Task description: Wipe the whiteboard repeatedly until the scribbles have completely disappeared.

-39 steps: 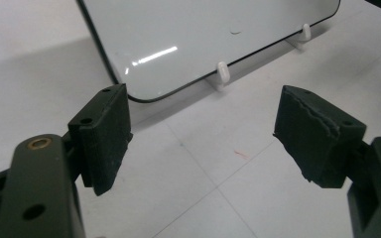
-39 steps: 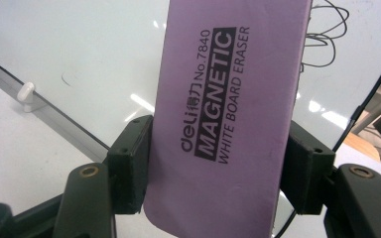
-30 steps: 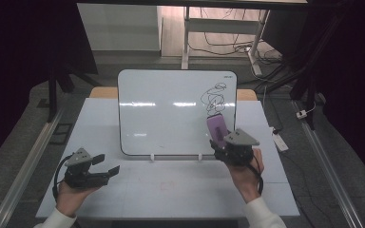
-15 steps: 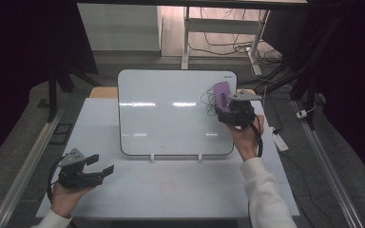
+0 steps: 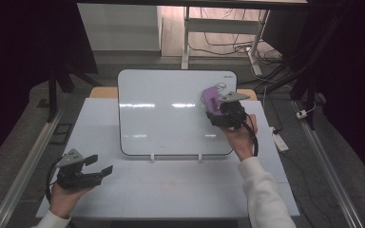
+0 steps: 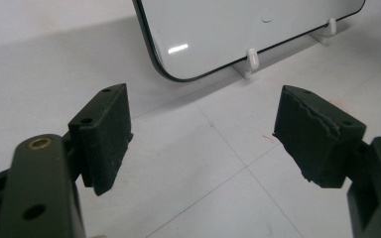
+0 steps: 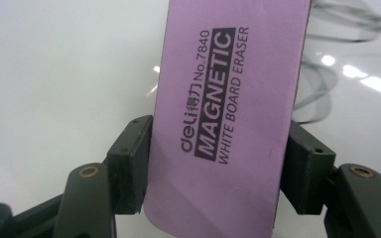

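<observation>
A whiteboard leans on small white clips at the middle of the table, with black scribbles near its upper right corner. My right gripper is shut on a purple magnetic whiteboard eraser and holds it against the board's upper right area, over the scribbles. In the right gripper view the eraser sits between both pads, with grey scribble lines to its right. My left gripper stands open above the table's front left, nothing between its pads.
The board's lower left corner and a white clip lie ahead of the left gripper. A white power strip sits off the table's right edge. Metal rails run along both sides of the table.
My right gripper carried the eraser from the board's lower right up to its upper right, onto the scribbles. The left gripper stayed in place.
</observation>
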`<action>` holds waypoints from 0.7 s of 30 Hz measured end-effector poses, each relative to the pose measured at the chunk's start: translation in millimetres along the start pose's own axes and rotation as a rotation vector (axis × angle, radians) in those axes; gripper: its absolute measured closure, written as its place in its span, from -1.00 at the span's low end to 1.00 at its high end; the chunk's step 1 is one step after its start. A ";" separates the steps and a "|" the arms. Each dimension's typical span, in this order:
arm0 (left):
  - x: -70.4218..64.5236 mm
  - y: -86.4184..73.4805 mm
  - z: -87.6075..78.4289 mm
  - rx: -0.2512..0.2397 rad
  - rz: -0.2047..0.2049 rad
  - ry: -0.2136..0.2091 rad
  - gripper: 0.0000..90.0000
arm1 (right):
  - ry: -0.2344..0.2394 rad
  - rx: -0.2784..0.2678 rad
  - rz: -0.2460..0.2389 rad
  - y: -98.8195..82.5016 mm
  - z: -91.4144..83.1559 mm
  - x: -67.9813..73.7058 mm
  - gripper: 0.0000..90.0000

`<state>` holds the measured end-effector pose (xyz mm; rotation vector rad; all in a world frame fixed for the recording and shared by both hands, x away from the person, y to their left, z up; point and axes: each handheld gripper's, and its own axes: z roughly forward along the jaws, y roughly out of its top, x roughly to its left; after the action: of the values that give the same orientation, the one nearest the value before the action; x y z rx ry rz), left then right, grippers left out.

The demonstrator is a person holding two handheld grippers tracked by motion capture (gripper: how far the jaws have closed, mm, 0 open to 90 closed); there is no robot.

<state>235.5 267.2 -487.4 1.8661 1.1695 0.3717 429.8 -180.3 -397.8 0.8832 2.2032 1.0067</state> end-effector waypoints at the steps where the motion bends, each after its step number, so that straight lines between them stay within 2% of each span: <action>1: -0.5 0.1 0.0 0.000 0.001 -0.001 -0.48 | -0.010 0.001 -0.008 -0.4 -0.1 0.7 -0.17; 3: -1.8 0.4 -0.3 -0.001 0.004 -0.002 -0.48 | -0.032 -0.024 0.018 -0.8 -2.3 -7.1 -0.17; 5: -2.4 0.7 -0.8 -0.003 0.006 -0.003 -0.48 | -0.044 -0.060 0.074 0.1 -6.5 -21.6 -0.18; 7: -2.3 0.9 -0.8 -0.004 0.005 -0.003 -0.48 | -0.065 -0.092 0.101 1.0 -11.0 -36.1 -0.18; 8: -2.0 0.8 -0.8 -0.004 0.005 -0.004 -0.48 | -0.066 -0.104 0.120 1.1 -12.7 -42.5 -0.18; 10: -1.3 0.5 -0.5 -0.003 0.002 -0.004 -0.48 | -0.022 -0.109 0.172 0.4 -14.4 -49.9 -0.18; 12: -0.7 0.3 -0.4 -0.003 0.001 -0.003 -0.48 | 0.017 -0.081 0.144 -1.0 -12.8 -45.8 -0.17; 15: -0.7 0.5 0.0 -0.003 -0.002 -0.007 -0.48 | 0.077 -0.028 0.071 -3.7 -6.9 -28.4 -0.17; 17: -1.6 0.7 0.4 -0.001 0.001 -0.006 -0.48 | 0.034 -0.010 0.011 -3.7 -6.0 -19.3 -0.18; 21: -3.0 1.0 -0.5 -0.004 0.005 -0.007 -0.48 | -0.047 -0.044 -0.003 -4.4 -7.3 -21.1 -0.20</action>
<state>234.3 264.7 -485.8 1.8659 1.1582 0.3700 436.5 -201.4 -392.8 0.8753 2.1339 1.0193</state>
